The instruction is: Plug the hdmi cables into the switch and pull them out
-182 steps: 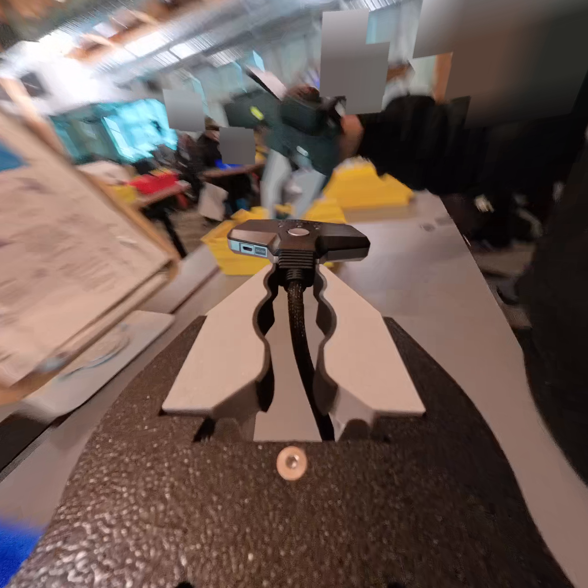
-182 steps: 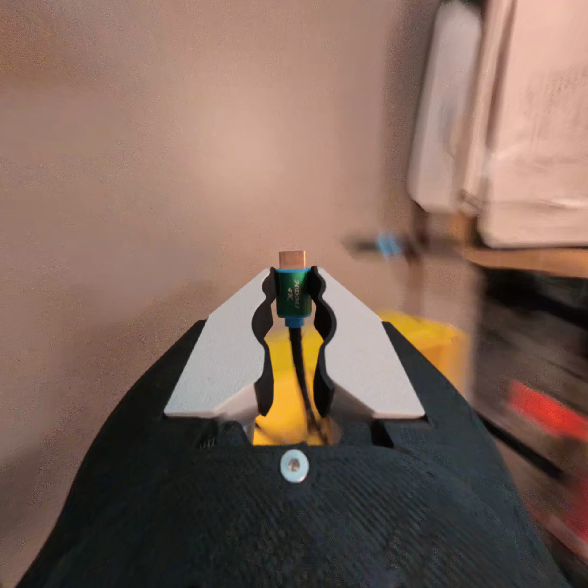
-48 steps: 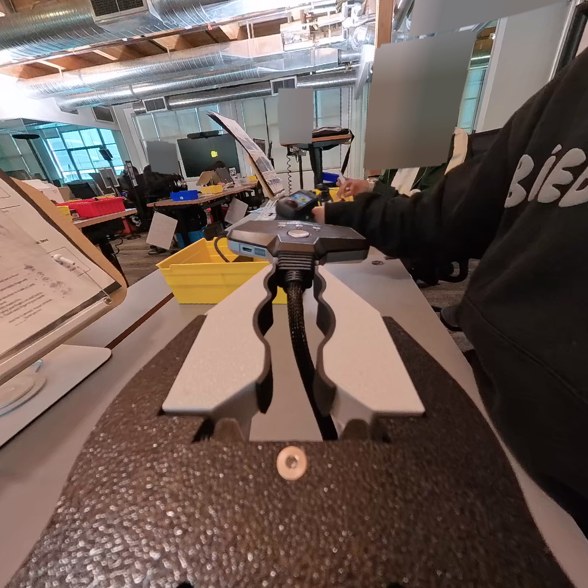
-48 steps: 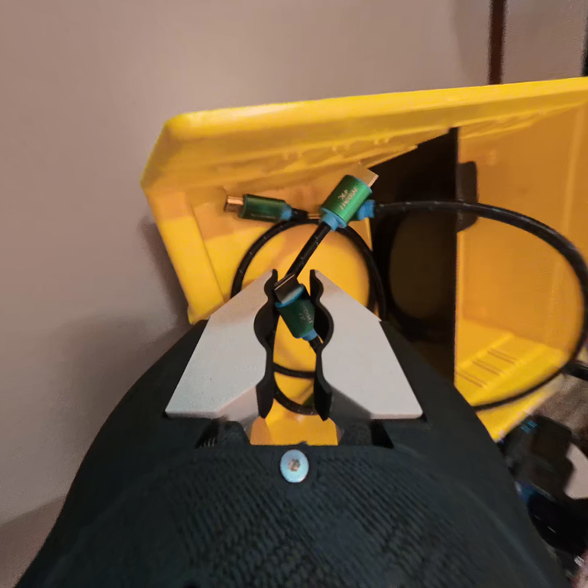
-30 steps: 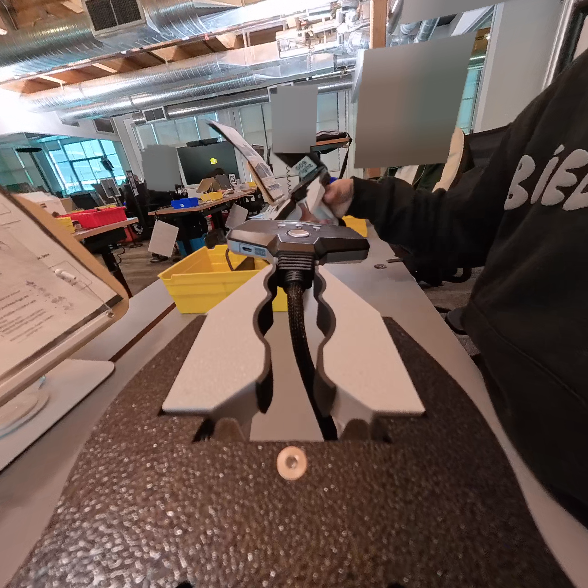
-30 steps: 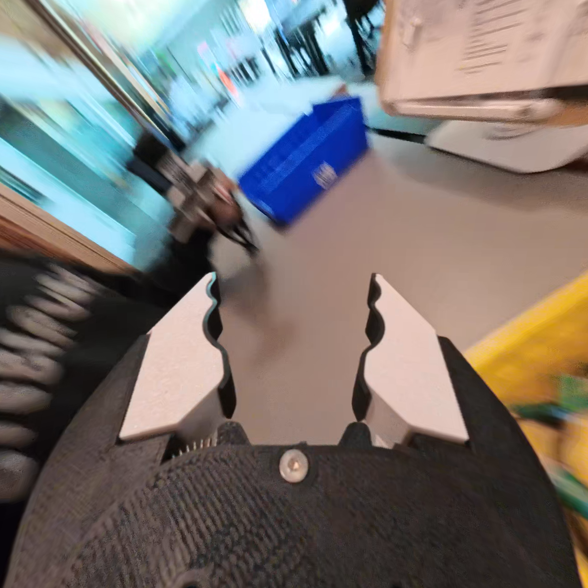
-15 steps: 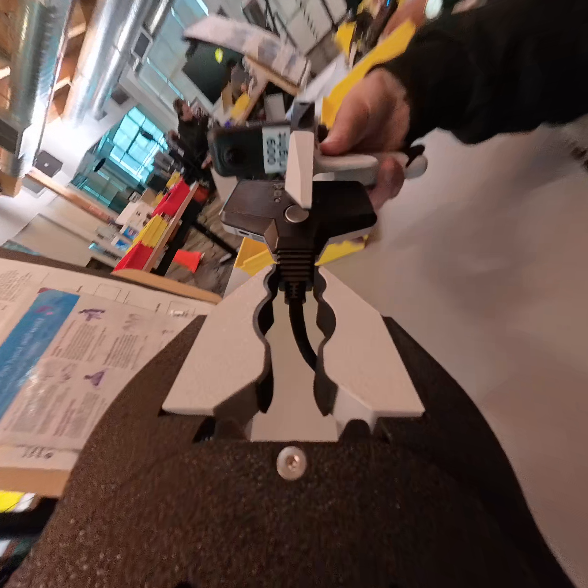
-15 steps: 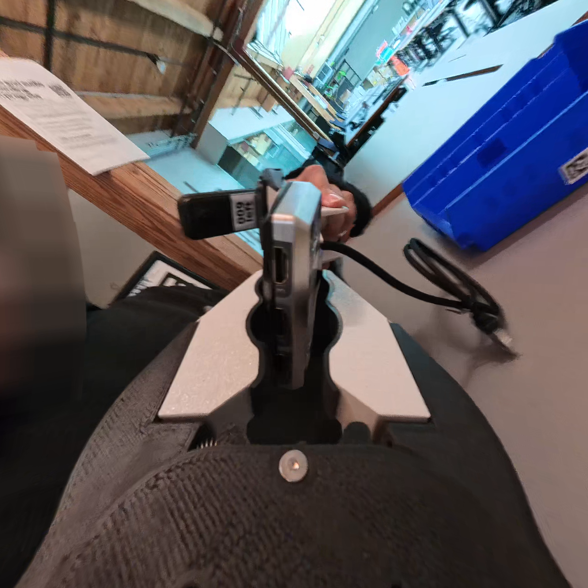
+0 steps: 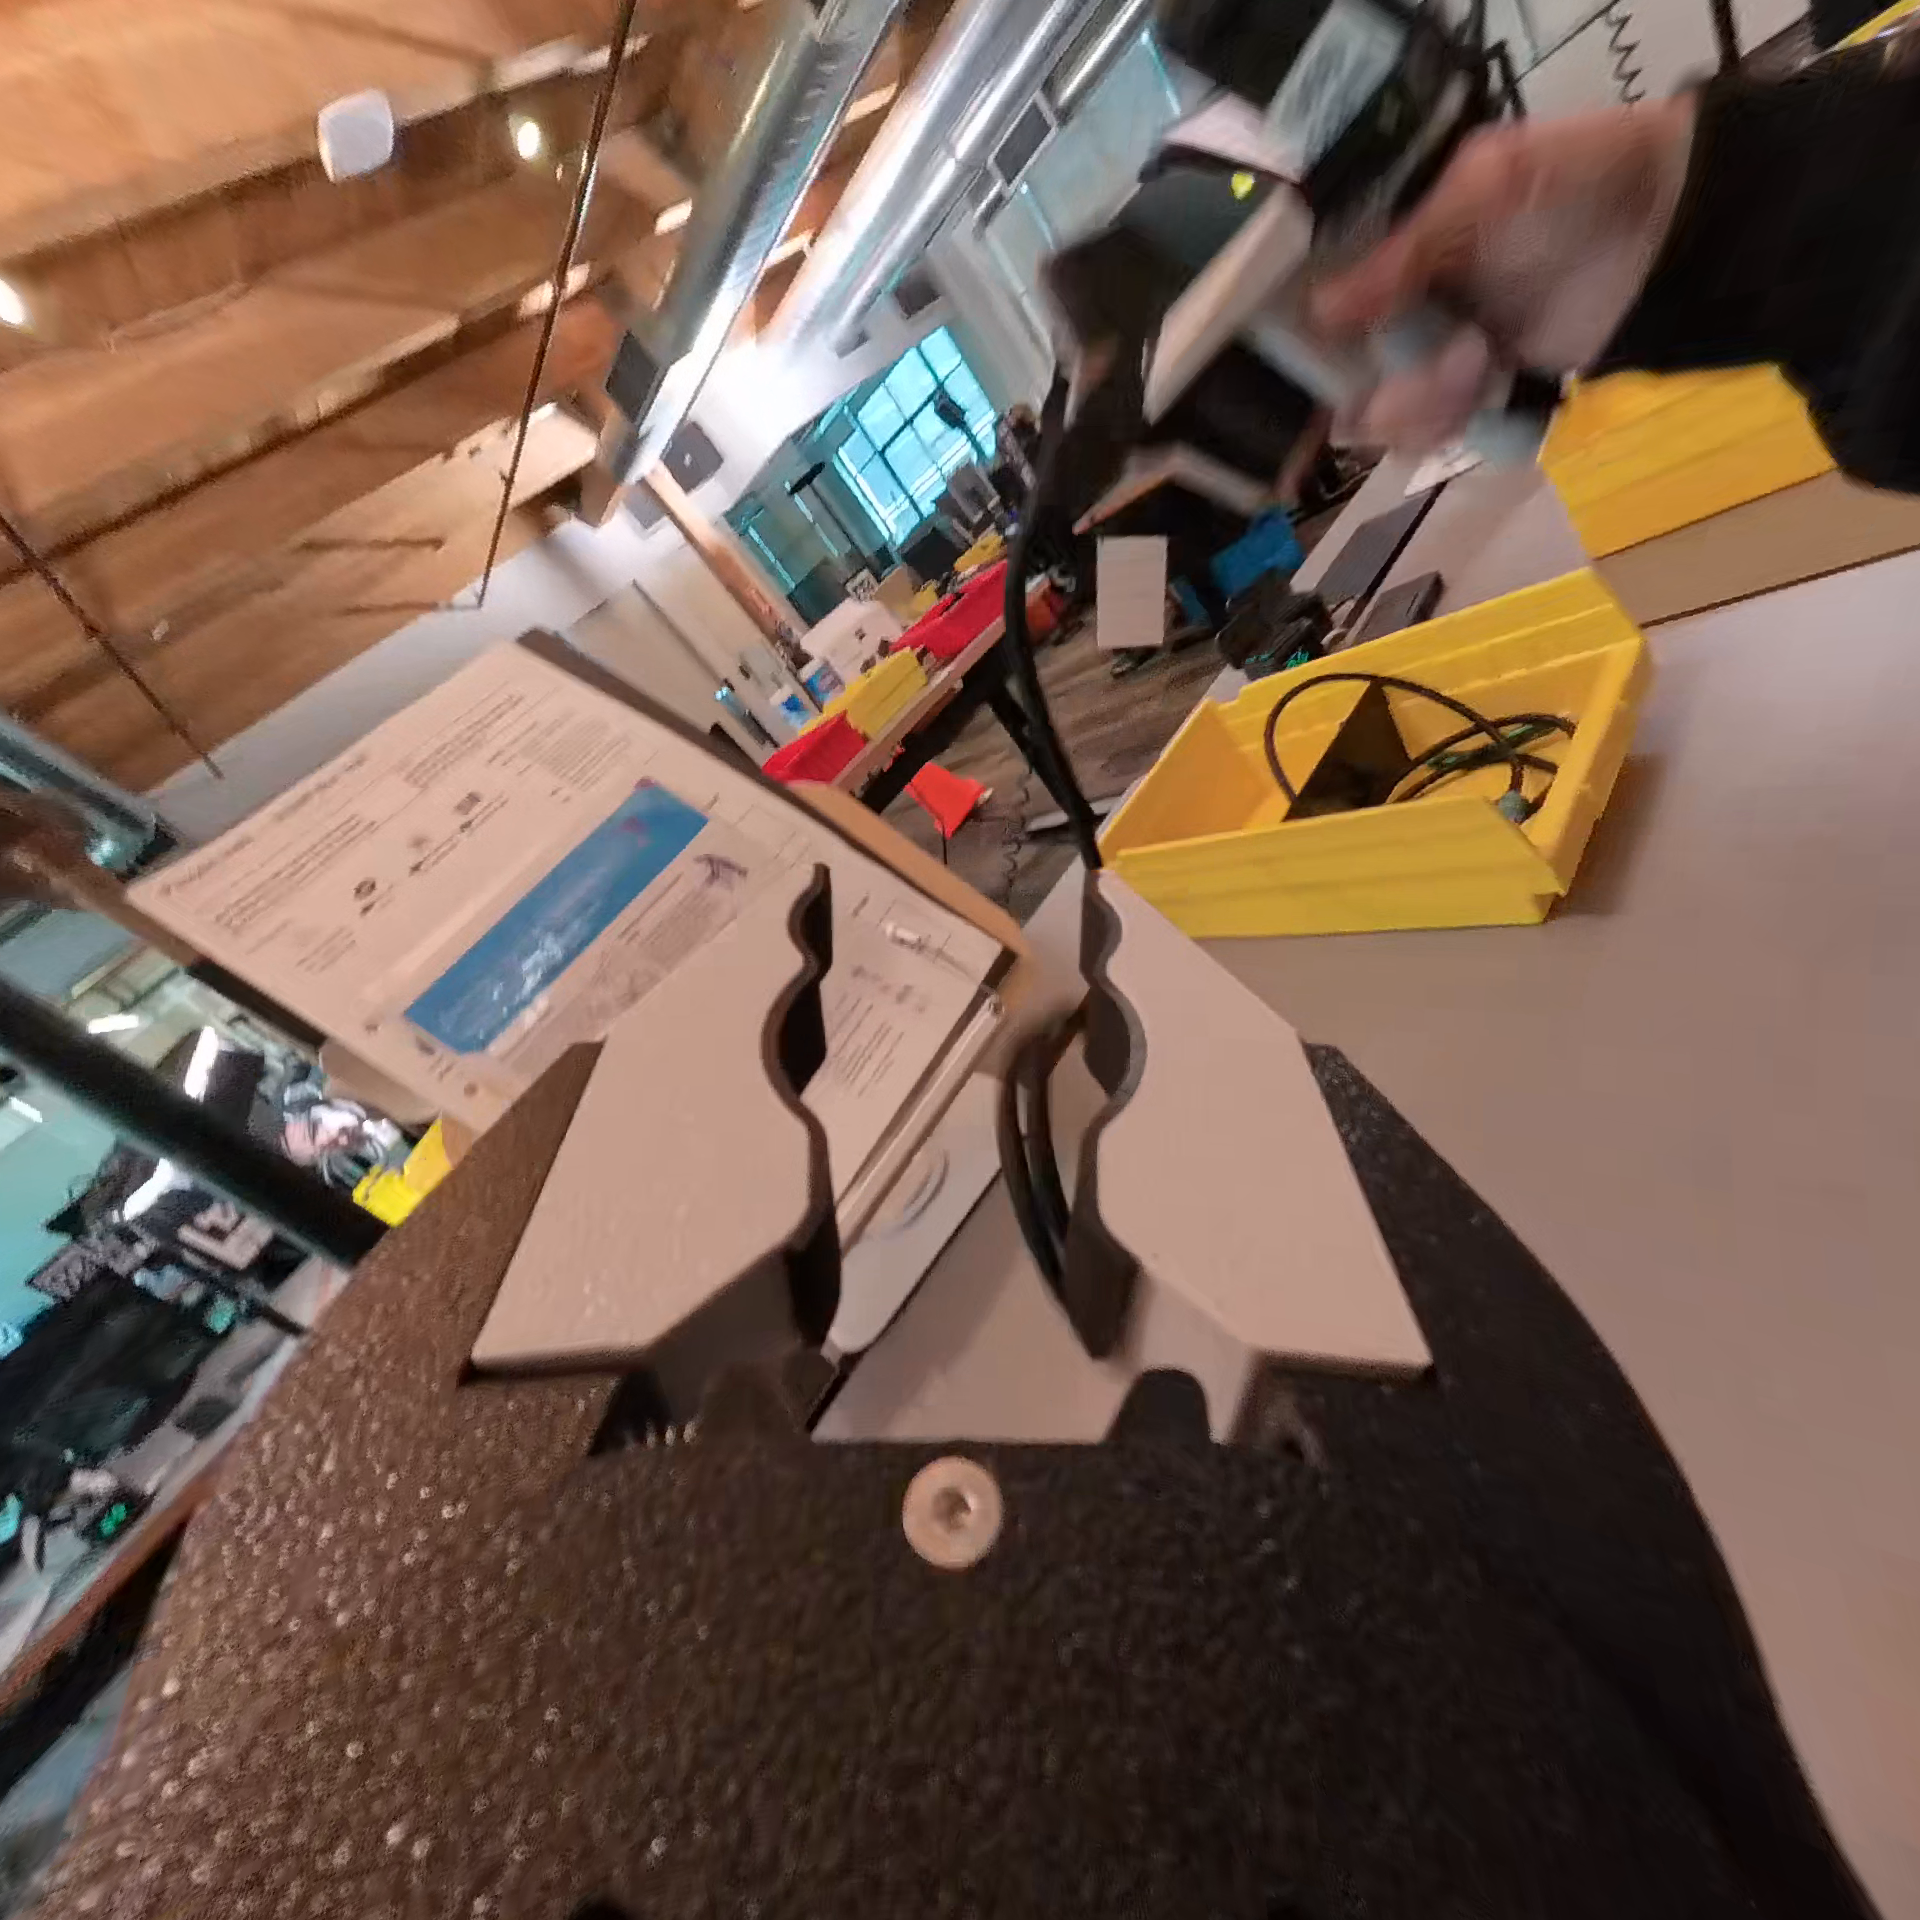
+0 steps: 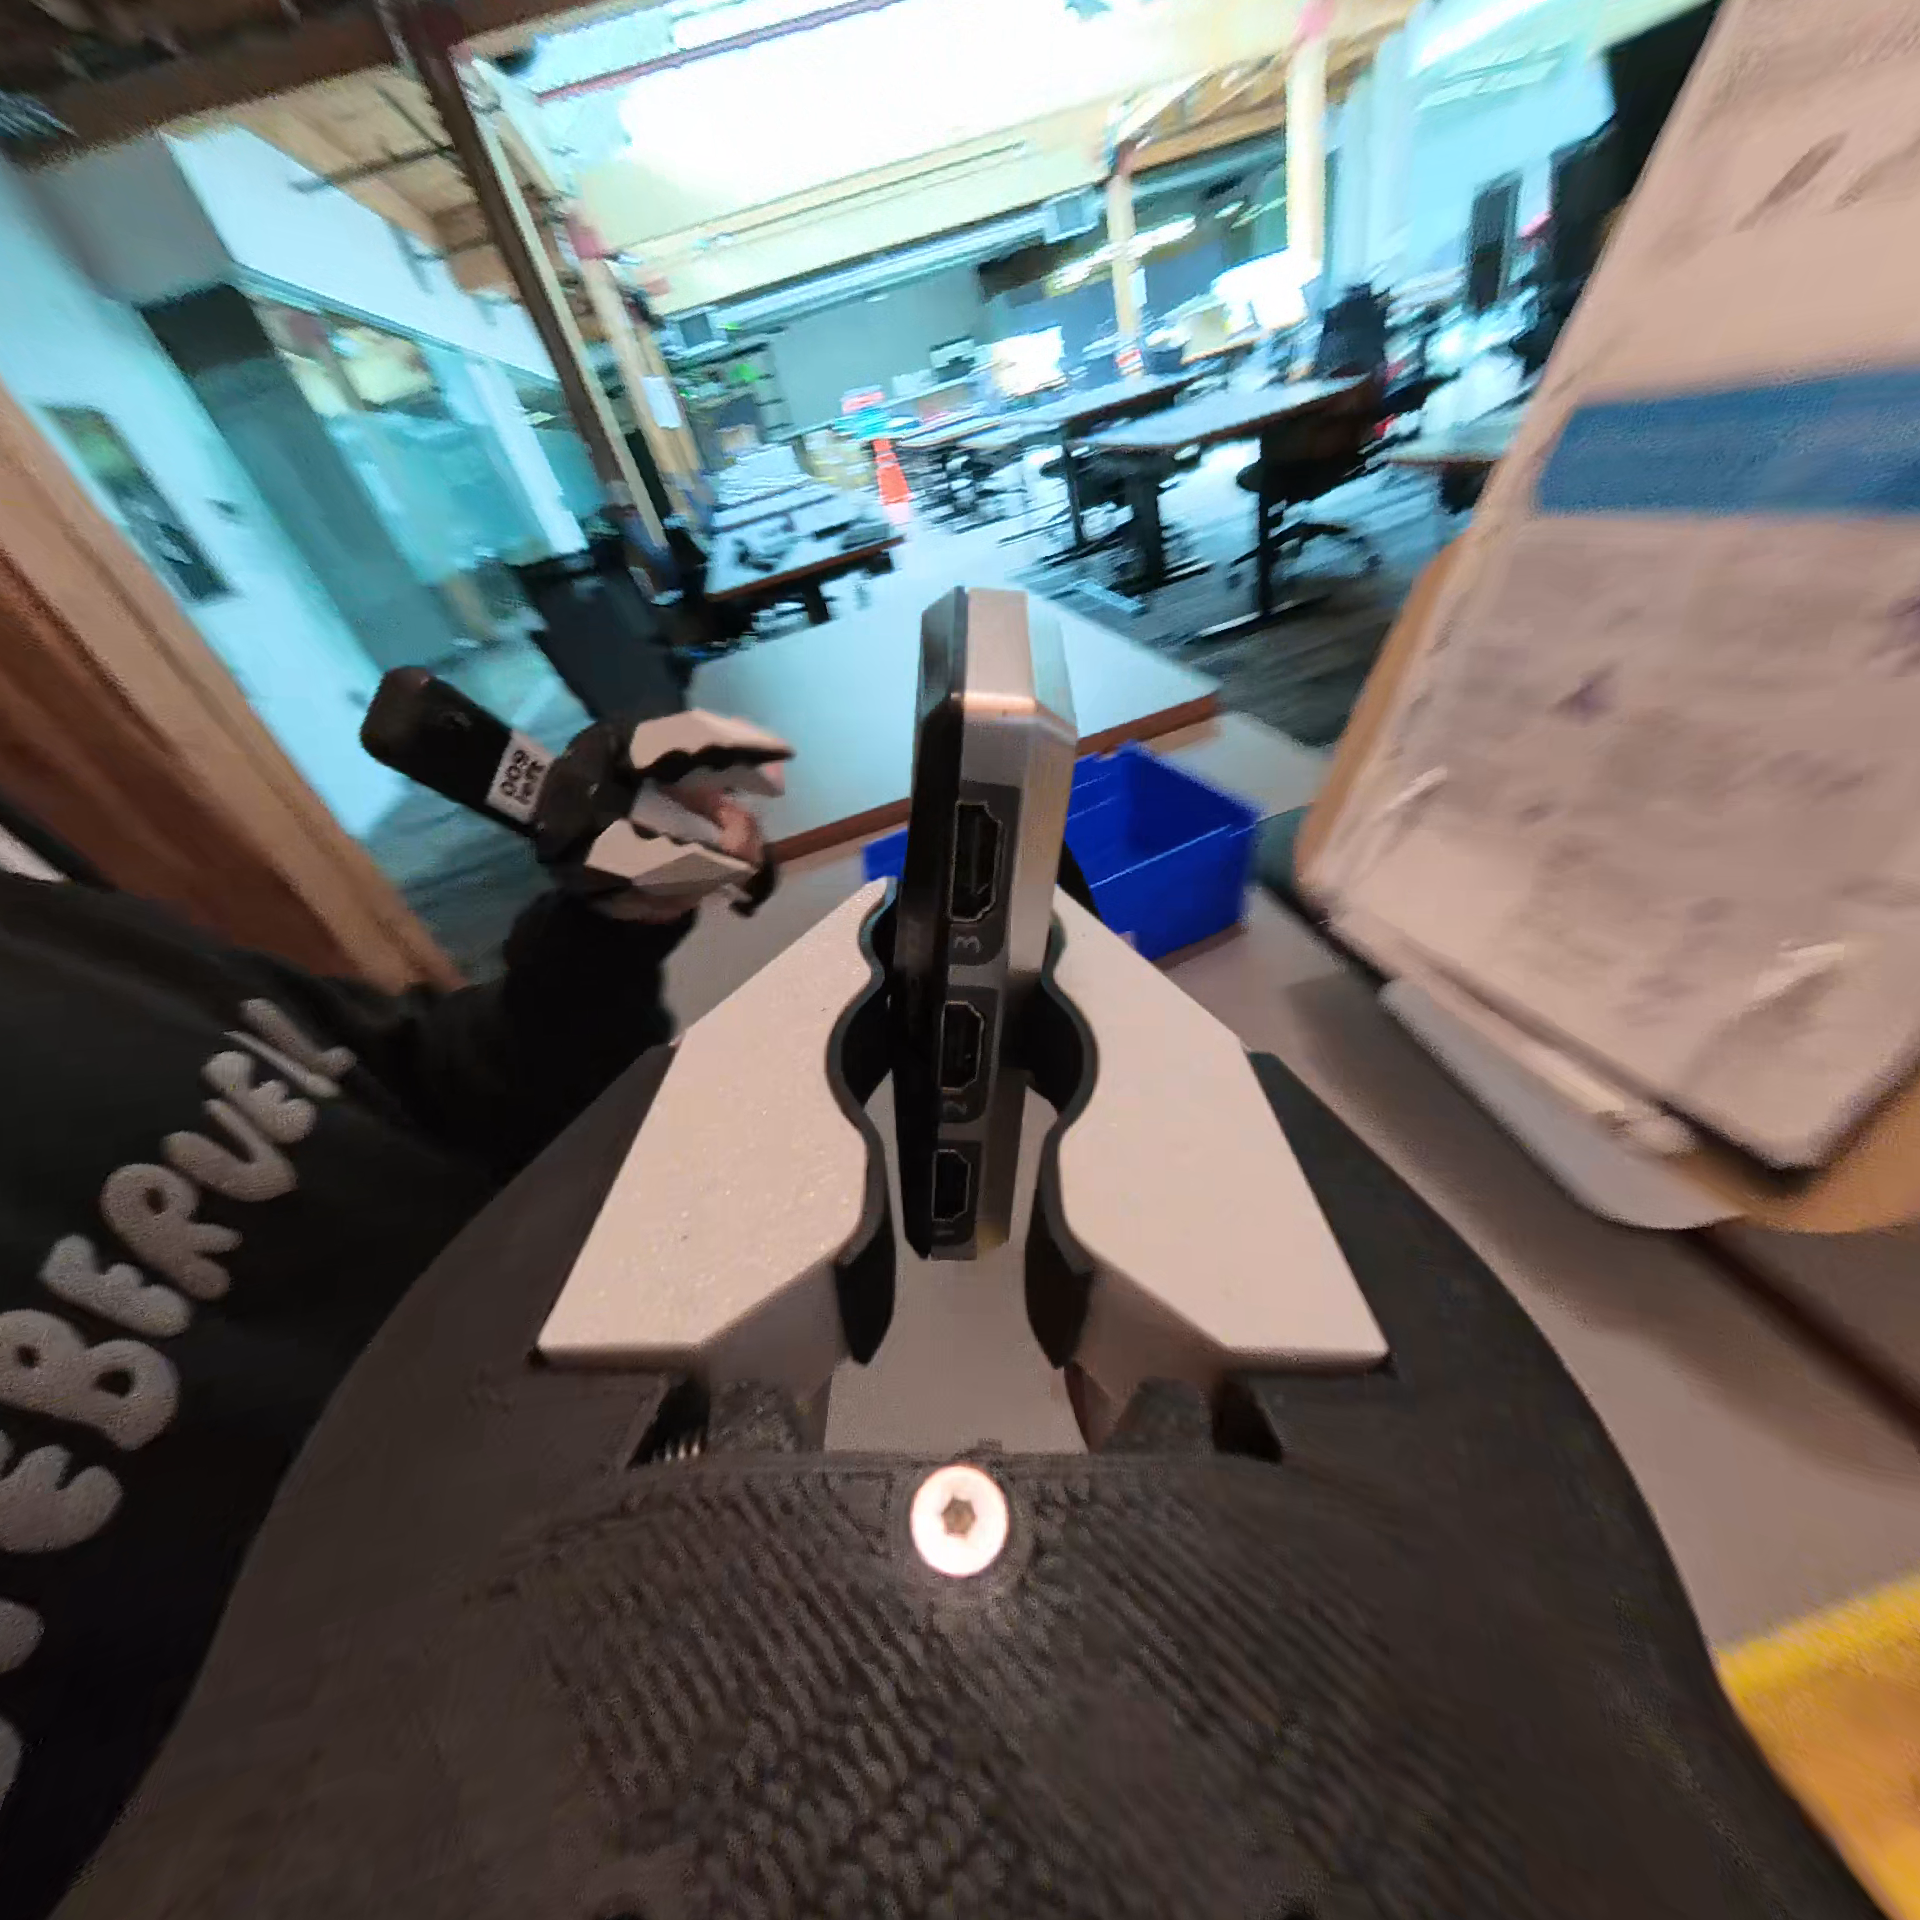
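The right claw (image 10: 961, 1049) is clamped on the flat black-and-silver HDMI switch (image 10: 987, 914), which stands on edge between the two grey fingers (image 10: 727, 1153) with its row of three empty ports facing the camera. The switch juts well past the fingertips, above the grey desk (image 10: 1507, 1299).

The left claw (image 9: 956, 925) stands apart, its jaws spread with a clear gap between them and nothing pinched. A thin black braided cable (image 9: 1023, 665) runs through that gap, lying against the inner edge of the right-hand finger (image 9: 1216, 1122) and rising up and away toward the blurred hand (image 9: 1475, 249) at the top right — the far end is too smeared to make out. In the right wrist view the left claw (image 10: 748, 821) shows farther off at the left, held by a hand in a black sleeve (image 10: 582, 987).

On the desk beyond the left claw sits a yellow plastic bin (image 9: 1351, 862) with dark cables coiled inside — one has a green plug. A printed instruction sheet on a slanted stand (image 9: 540, 873) is at the left, and a blue plastic bin (image 10: 1153, 842) lies just behind the switch.
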`<state>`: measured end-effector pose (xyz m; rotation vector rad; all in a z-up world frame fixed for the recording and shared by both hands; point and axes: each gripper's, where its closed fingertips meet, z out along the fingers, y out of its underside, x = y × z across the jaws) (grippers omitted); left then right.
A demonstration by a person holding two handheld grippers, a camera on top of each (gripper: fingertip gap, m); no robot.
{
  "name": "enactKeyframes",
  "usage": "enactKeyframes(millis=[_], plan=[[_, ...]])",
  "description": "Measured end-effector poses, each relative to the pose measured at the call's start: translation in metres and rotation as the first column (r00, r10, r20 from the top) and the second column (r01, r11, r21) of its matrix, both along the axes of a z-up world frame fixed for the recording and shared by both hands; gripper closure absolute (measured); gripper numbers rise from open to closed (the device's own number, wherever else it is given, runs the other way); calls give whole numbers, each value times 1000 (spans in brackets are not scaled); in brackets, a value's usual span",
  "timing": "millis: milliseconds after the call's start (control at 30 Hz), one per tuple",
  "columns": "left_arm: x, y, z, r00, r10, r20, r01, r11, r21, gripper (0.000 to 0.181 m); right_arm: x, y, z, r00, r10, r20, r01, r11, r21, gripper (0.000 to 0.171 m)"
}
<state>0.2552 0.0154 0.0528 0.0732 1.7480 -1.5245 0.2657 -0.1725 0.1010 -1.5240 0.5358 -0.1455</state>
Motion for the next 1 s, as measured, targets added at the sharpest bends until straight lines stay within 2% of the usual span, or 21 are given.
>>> enactKeyframes(millis=[133, 267, 400, 500, 667, 733, 767, 833, 900, 967, 1000], plan=[[15, 19, -25, 991, 3, -134, -10, 999, -53, 138, 16, -69, 59, 970, -197, 141, 212, 972, -103, 151], [22, 19, -55, 966, -28, -257, 7, 996, -84, 140, 40, -135, 64, 932, -331, 145, 361, 881, -307, 151], [23, 16, -78, 949, -40, -311, 26, 998, -50, 142, 63, -194, 44, 900, -418, 124, 424, 773, -471, 151], [23, 15, -83, 948, -47, -313, 31, 998, -57, 145, 78, -225, 12, 884, -465, 40, 410, 733, -542, 151], [24, 15, -88, 933, -70, -352, 40, 995, -92, 148, 90, -248, -54, 835, -531, -146, 341, 707, -619, 151], [24, 14, -93, 927, -76, -368, 47, 995, -87, 149, 91, -249, -65, 828, -523, -202, 304, 721, -622, 151], [24, 14, -95, 925, -74, -374, 48, 996, -79, 149, 93, -255, -70, 816, -542, -198, 303, 695, -652, 151], [25, 12, -100, 921, -69, -384, 52, 997, -55, 149, 102, -273, -78, 787, -598, -155, 303, 592, -747, 151], [26, 10, -105, 918, -65, -392, 55, 998, -35, 149, 117, -285, -86, 791, -610, -41, 301, 447, -843, 152], [27, 7, -109, 912, -68, -406, 62, 998, -27, 149, 123, -281, -108, 889, -456, 29, 174, 279, -944, 151], [27, 5, -111, 907, -72, -414, 68, 997, -25, 149, 130, -279, -119, 930, -357, 84, 152, 167, -974, 151]])
